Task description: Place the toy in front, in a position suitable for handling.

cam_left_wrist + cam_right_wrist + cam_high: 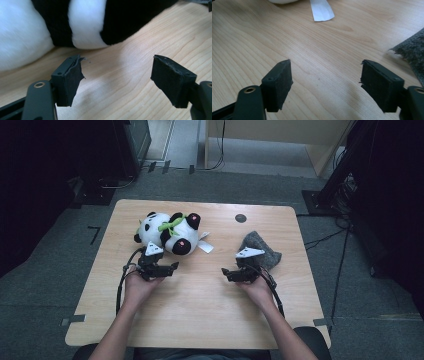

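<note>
At twelve o'clock of left gripper (117,75), jaws apart and empty: soft, light black-and-white plush panda (82,27), best pinched by a limb.

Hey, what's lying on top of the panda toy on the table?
A bright green piece, like a leaf or ribbon, lies across the panda toy. A white tag sticks out beside it onto the wooden table. Whatever is beneath the toy is covered.

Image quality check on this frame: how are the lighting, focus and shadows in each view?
High view: dim, dark at both sides, table evenly lit, slightly soft. Left gripper view: the panda plush is blurred up close, wood grain sharp. Right gripper view: soft shadows under the jaws, grey cloth edge a little fuzzy.
</note>
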`<control>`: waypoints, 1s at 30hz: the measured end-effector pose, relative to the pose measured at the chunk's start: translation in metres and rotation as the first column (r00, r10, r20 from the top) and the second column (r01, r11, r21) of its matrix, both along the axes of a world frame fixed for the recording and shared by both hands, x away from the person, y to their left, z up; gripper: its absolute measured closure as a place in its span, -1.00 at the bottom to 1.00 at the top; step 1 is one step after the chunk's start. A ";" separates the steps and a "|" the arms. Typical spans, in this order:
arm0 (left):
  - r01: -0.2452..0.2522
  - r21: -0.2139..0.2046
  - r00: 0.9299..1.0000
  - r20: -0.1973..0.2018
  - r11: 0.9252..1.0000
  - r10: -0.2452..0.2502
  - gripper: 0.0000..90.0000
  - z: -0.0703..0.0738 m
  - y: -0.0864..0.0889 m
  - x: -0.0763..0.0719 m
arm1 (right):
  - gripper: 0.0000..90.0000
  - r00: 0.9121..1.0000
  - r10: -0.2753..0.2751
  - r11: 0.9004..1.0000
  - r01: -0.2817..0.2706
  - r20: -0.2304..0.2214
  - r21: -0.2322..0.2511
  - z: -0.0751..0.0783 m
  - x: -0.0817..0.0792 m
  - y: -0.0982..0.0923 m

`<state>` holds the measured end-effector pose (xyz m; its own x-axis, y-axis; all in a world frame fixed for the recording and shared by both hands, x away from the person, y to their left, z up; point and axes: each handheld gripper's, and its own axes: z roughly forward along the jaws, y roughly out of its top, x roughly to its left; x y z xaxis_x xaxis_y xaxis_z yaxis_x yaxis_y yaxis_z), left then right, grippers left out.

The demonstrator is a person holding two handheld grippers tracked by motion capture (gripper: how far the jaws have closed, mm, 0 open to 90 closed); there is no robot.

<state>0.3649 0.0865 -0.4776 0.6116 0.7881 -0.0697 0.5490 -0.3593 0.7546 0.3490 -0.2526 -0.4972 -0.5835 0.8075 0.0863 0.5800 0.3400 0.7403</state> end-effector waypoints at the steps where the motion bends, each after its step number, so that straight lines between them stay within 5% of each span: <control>1: 0.002 -0.001 1.000 0.000 1.000 -0.002 -0.46 0.002 0.001 0.001 | -0.39 1.000 -0.001 1.000 0.001 0.003 0.007 0.001 0.000 -0.001; 8: -0.020 -0.043 1.000 0.022 0.999 0.021 -0.43 0.015 0.014 0.010 | -0.26 1.000 0.030 0.999 -0.030 0.000 0.021 0.001 0.001 0.001; 22: -0.011 0.003 0.999 0.040 1.000 0.011 -0.18 0.046 0.028 0.031 | -0.17 0.995 0.071 0.997 -0.071 -0.063 0.006 -0.006 0.003 0.006; 30: -0.005 0.009 0.999 0.050 1.000 0.004 -0.05 0.060 0.030 0.042 | -0.16 0.995 0.078 0.997 -0.079 -0.062 -0.004 -0.007 0.003 0.008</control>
<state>0.4072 0.1165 -0.4172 0.6105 0.7914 -0.0323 0.5125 -0.3637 0.7779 0.3524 -0.2449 -0.5039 -0.6388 0.7601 0.1190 0.5959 0.3910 0.7015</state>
